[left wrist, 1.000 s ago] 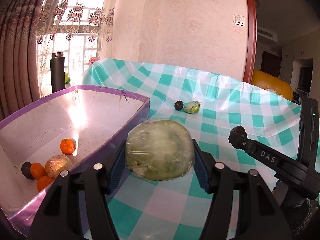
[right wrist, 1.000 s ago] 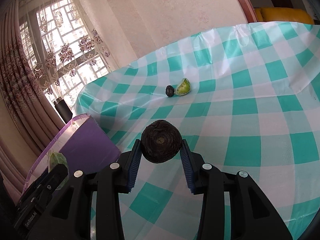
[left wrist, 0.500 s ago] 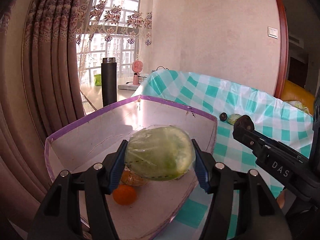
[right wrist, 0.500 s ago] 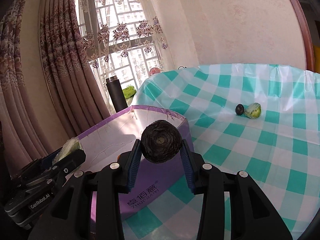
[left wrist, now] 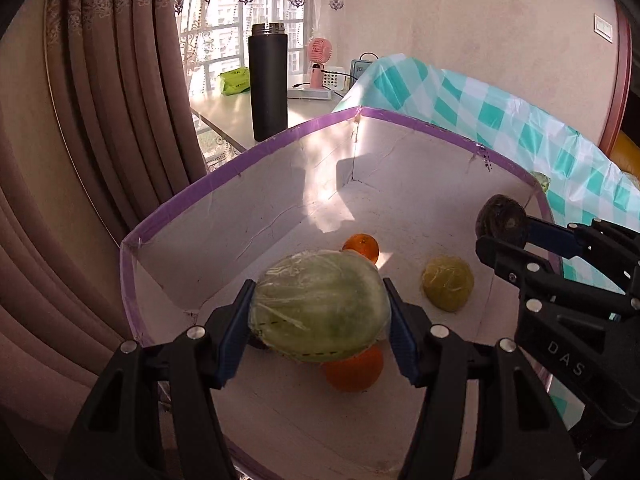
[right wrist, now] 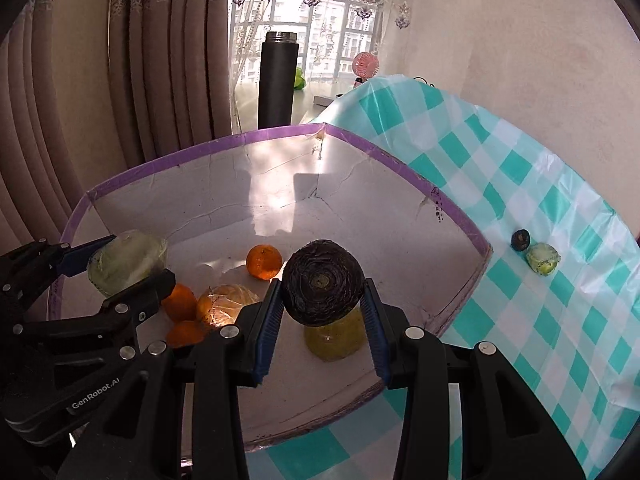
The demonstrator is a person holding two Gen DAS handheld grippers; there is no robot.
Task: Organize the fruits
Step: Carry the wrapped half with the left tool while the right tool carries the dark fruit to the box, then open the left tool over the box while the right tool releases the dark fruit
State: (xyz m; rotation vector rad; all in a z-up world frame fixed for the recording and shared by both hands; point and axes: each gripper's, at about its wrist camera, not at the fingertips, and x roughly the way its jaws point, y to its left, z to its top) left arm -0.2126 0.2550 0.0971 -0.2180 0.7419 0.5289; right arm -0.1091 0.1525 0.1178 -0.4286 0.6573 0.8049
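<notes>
Two handheld grippers are hovering over a purple-rimmed box [left wrist: 256, 148], each carrying fruit to be dropped in. The left gripper [left wrist: 320, 312] is pinching a pale green melon [left wrist: 320, 306] wrapped in clear film, its blue-padded fingers [left wrist: 236, 332] pressing on both sides of the rind. The right gripper [right wrist: 322, 312] is clamping a dark, rough-skinned round fruit [right wrist: 323, 282] with a pale stem scar facing the camera.

Both loads are hanging above the box's white floor, where several oranges [right wrist: 264, 262], a wrapped orange-brown fruit [right wrist: 226, 304] and a wrapped yellow fruit [left wrist: 448, 284] are lying loose. The step in hand appears to be the release: each gripper is sitting inside the rim line, not yet lowered to the floor.

The next move likely calls for lowering each piece into a bare patch and spreading the fingers gently, since the melon is hanging directly over an orange [left wrist: 354, 368] and could knock it aside or roll.

The job is looking partly done. On the checked tablecloth of the bench [right wrist: 560, 320], well apart from the box, a small dark fruit [right wrist: 521, 239] and a wrapped green fruit [right wrist: 543, 259] are sitting touching or just beside each other, waiting to be collected.
</notes>
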